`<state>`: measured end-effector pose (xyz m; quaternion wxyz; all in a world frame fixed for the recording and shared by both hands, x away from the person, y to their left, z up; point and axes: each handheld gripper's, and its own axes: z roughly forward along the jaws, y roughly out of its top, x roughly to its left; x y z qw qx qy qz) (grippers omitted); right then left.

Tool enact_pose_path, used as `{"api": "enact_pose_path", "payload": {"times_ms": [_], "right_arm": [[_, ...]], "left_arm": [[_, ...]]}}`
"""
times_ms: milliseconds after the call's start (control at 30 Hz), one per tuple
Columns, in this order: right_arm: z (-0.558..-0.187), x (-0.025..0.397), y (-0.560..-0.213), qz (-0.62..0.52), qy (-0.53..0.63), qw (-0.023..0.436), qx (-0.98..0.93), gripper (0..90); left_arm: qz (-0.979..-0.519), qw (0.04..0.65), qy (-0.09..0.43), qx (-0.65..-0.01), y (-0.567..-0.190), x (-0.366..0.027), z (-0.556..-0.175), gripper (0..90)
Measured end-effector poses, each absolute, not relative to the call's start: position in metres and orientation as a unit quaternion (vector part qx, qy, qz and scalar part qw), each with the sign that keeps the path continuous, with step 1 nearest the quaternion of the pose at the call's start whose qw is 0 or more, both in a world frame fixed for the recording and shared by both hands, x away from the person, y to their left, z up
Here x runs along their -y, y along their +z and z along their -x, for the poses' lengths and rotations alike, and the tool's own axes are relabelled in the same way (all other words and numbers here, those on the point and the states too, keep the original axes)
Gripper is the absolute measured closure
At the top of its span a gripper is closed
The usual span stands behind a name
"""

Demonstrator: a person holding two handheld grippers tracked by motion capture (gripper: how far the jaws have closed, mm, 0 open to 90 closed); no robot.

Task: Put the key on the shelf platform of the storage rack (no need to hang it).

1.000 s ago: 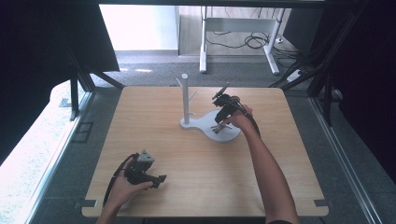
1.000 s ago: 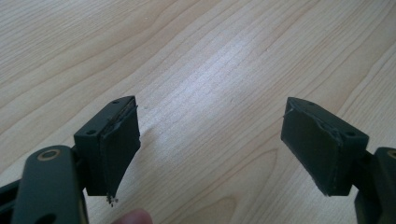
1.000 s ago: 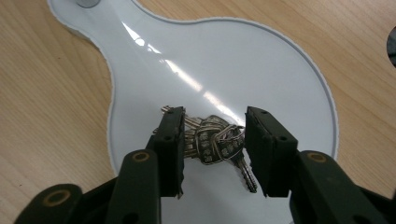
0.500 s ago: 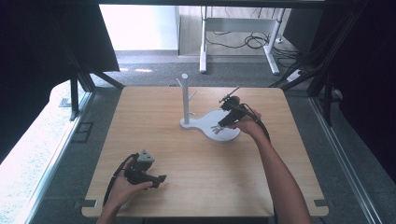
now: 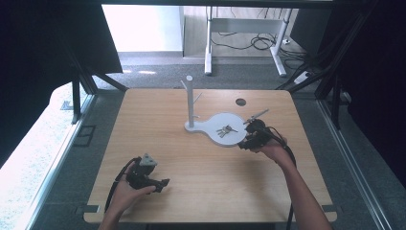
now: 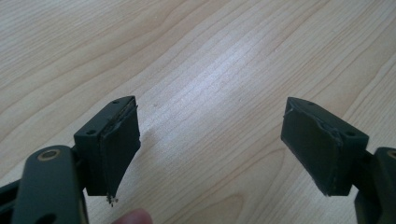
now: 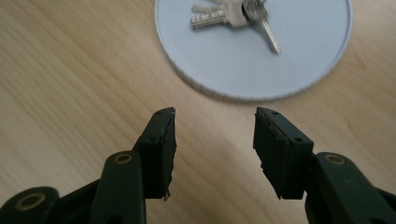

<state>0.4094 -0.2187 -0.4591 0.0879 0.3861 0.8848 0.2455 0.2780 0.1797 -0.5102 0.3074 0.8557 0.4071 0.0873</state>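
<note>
At centre frame, keys (image 5: 226,130) lie on the white tray (image 5: 234,139); our right gripper (image 7: 214,135) gapes just off its rim, left gripper (image 6: 210,140) spread wide over bare table (image 5: 158,120).

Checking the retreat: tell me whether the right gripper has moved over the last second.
Yes. In the high view the right gripper has pulled back off the white stand base toward the person, stopping beside its right edge, jaws open.

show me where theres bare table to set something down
Free: the wide strip between the left tool and the right tool, and the far-left table beside the post. Crowded: the white base holding keys.
</note>
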Motion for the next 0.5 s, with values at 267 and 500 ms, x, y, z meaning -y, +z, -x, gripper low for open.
{"api": "enact_pose_path", "payload": {"times_ms": [267,500], "right_arm": [[-0.364,0.258,-0.475,-0.399,0.279,0.107,-0.867,49.8],[-0.335,0.279,-0.487,-0.406,0.296,0.106,-0.858,49.8]], "left_arm": [[-0.855,0.308,0.095,-0.406,-0.511,-0.177,-0.277,20.2],[-0.854,0.310,0.105,-0.404,-0.511,-0.173,-0.277,20.3]]}}
